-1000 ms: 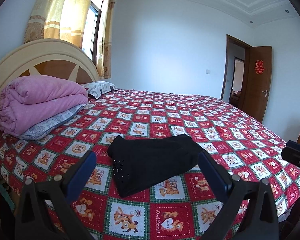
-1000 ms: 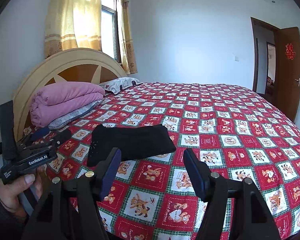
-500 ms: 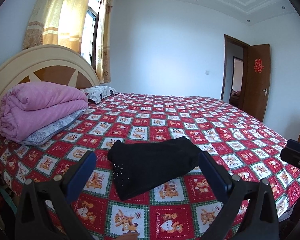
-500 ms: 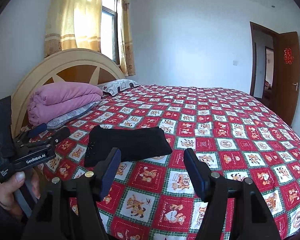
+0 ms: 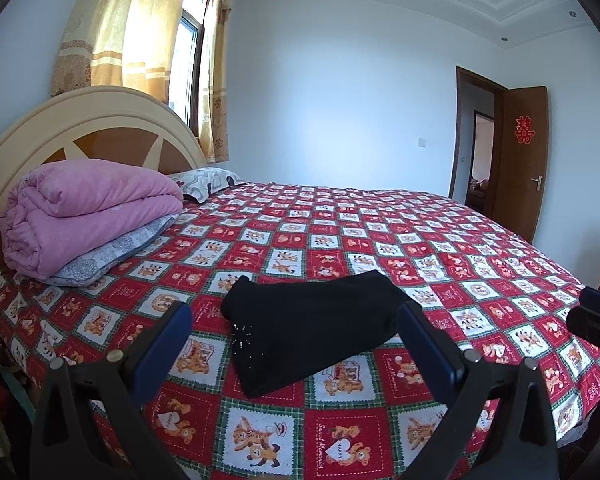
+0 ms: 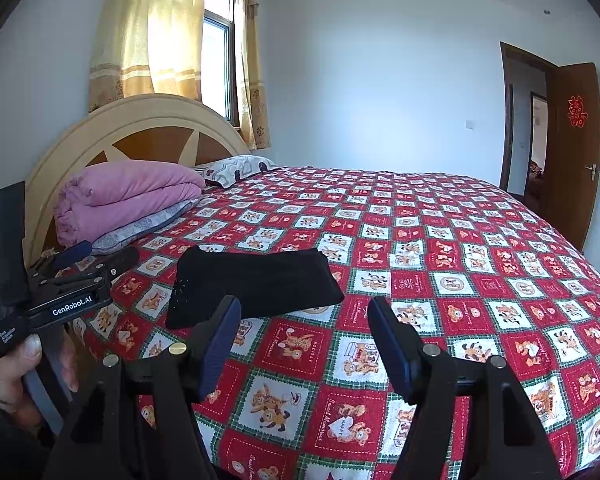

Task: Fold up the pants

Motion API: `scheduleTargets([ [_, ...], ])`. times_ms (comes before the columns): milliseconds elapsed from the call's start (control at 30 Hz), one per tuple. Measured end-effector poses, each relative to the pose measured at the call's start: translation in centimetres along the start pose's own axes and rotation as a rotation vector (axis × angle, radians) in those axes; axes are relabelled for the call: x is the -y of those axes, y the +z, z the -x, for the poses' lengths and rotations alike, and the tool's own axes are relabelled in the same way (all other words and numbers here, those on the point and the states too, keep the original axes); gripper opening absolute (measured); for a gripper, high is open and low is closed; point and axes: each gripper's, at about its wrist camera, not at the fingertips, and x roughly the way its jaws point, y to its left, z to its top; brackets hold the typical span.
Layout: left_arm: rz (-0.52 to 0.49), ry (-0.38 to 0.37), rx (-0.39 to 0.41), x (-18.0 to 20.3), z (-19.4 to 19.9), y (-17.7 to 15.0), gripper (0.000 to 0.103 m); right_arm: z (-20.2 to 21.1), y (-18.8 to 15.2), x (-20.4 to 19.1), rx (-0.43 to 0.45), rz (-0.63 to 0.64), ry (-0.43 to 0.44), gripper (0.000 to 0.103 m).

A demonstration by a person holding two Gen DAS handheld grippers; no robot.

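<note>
Black pants [image 5: 308, 326] lie folded into a compact rectangle on the red patterned bedspread [image 5: 380, 240], near the bed's front edge. They also show in the right wrist view [image 6: 252, 284]. My left gripper [image 5: 296, 344] is open and empty, held back from the bed with the pants seen between its fingers. My right gripper [image 6: 304, 344] is open and empty, held in front of the bed, to the right of the pants. The left gripper's body [image 6: 48, 304] shows at the left of the right wrist view, held in a hand.
A folded pink quilt [image 5: 88, 216] on a grey pillow lies by the curved headboard [image 5: 80, 120]. A patterned pillow [image 5: 204, 184] sits behind it. A brown door [image 5: 520, 160] stands open at the far right. A curtained window [image 5: 160, 40] is at the left.
Both grippers have drawn back and tilted up slightly; the pants sit a little lower and farther in both views. The pants have not moved on the bed.
</note>
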Motion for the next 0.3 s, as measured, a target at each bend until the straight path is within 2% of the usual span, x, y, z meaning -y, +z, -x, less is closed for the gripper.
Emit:
scheduleTargets([
  [300,0.000,-0.008,0.011,0.10,-0.10,-0.35,0.103,-0.60,-0.50,-0.35,-0.022,0.006,0.003,0.067],
])
